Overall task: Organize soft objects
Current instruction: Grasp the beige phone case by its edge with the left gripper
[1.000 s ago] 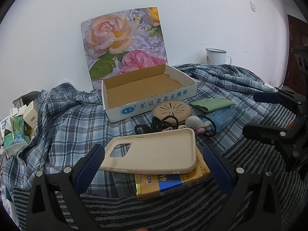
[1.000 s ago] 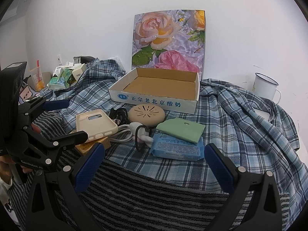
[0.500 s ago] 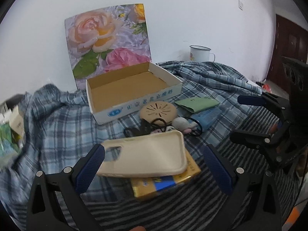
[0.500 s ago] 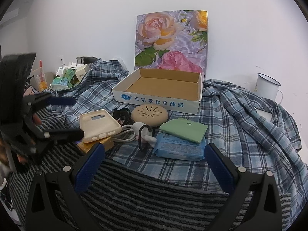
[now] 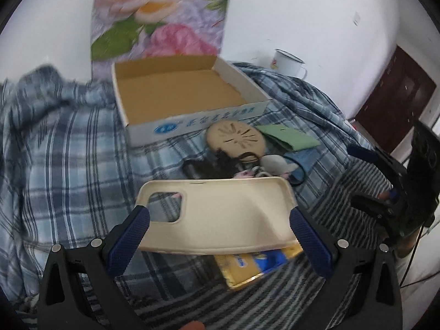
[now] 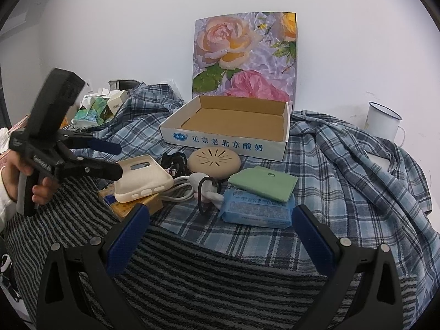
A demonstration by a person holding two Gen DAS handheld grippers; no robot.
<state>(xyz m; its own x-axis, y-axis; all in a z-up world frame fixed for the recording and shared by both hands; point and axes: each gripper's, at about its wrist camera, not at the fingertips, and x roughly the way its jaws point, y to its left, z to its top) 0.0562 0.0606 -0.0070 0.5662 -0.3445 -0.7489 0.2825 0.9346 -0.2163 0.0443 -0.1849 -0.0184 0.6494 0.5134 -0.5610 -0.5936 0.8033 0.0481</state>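
Note:
A beige soft phone case (image 5: 220, 214) lies on a yellow-blue packet (image 5: 255, 266), right in front of my open left gripper (image 5: 220, 231), its jaws flanking it. It also shows in the right wrist view (image 6: 143, 177), with the left gripper (image 6: 117, 159) just left of it. My right gripper (image 6: 220, 233) is open and empty, short of a blue wipes pack (image 6: 257, 210) and a green pouch (image 6: 264, 183). An open cardboard box (image 6: 228, 122) with a floral lid stands behind; it also shows in the left wrist view (image 5: 176, 96).
A round beige disc (image 6: 213, 162), a black cable (image 6: 174, 159), a white cord (image 6: 178, 189) and a small white figure (image 6: 205, 187) lie between the case and the pouch. A white enamel mug (image 6: 383, 121) stands at the back right. Small boxes (image 6: 100, 108) pile up at the far left.
My left gripper has moved forward and turned right, so the phone case and the box now look closer. My right gripper has barely moved.

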